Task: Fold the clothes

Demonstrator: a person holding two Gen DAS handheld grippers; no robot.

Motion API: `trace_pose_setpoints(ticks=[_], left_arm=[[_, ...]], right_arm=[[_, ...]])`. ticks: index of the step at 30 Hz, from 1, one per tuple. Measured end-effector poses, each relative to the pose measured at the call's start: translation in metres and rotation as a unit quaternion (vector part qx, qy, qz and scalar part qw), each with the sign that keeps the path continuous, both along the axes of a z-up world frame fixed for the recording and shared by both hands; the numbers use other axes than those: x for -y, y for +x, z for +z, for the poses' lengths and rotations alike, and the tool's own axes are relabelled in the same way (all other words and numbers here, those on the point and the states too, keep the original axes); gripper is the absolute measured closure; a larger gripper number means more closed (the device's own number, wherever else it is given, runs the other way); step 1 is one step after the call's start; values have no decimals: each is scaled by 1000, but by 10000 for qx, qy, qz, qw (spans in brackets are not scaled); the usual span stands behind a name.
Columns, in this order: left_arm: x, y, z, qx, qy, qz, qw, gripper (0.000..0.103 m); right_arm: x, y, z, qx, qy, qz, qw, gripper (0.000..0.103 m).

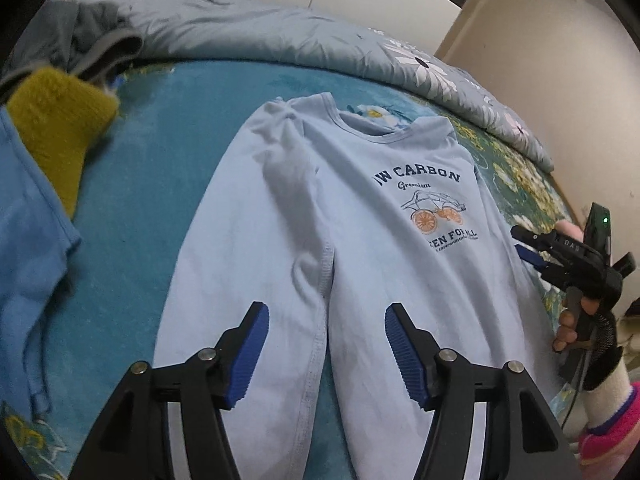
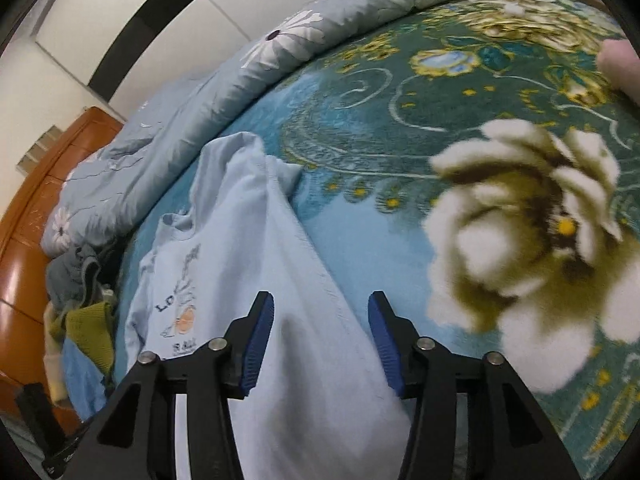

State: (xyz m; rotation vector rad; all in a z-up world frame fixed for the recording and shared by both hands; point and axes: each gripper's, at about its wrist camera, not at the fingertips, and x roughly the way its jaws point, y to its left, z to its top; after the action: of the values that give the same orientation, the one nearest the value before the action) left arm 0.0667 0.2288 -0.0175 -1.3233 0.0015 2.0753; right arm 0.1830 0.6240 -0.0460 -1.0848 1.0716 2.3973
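A light blue T-shirt with a dark "CARBON" print and an orange-wheeled drawing lies flat on the teal floral blanket, neck away from me. Its left side is folded over the middle, with a hem seam running down the centre. My left gripper hovers open over the lower part of the shirt, nothing between its blue pads. My right gripper, held by a hand, sits at the shirt's right edge. In the right wrist view the right gripper stands open over the T-shirt, pads clear of the cloth.
A mustard knit garment and a blue garment lie at the left. A grey floral quilt is bunched along the far side, with a grey garment on it. A wooden bed frame borders the bed.
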Motion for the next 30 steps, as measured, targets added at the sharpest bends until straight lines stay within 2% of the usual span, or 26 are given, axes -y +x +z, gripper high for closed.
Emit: trace_pose_setpoints(ticks=[5, 6, 7, 8, 9, 15, 21, 26, 28, 30], left_arm=[[-2, -8, -6, 72, 84, 18, 9999, 39], [-3, -9, -7, 84, 103, 13, 9999, 39], [-5, -9, -8, 96, 107, 4, 9999, 39], [-5, -10, -9, 101, 107, -9, 9999, 39], [-5, -11, -9, 100, 116, -24, 9999, 39], [-2, -17, -7, 93, 209, 48, 9997, 39], [5, -23, -3, 76, 311, 204, 9993, 38], [18, -29, -1, 72, 347, 417, 9985, 38], [16, -29, -2, 100, 365, 413, 9984, 38], [11, -28, -2, 111, 368, 339, 9987, 38]], right_arm=[[6, -15, 1, -41, -28, 314, 9995, 53], [7, -19, 0, -37, -35, 355, 9994, 65], [9, -22, 0, 8, -28, 393, 9992, 85], [10, -25, -1, 46, -21, 429, 9991, 94], [11, -27, 0, 32, -14, 454, 9990, 98], [32, -49, 31, -511, -7, 779, 9957, 99], [97, -87, 47, -906, -253, 1881, 9776, 99], [164, -99, 30, -692, -356, 3083, 9481, 99], [181, -95, 16, -424, -293, 3317, 9420, 98], [184, -88, 6, -265, -358, 3313, 9425, 96]])
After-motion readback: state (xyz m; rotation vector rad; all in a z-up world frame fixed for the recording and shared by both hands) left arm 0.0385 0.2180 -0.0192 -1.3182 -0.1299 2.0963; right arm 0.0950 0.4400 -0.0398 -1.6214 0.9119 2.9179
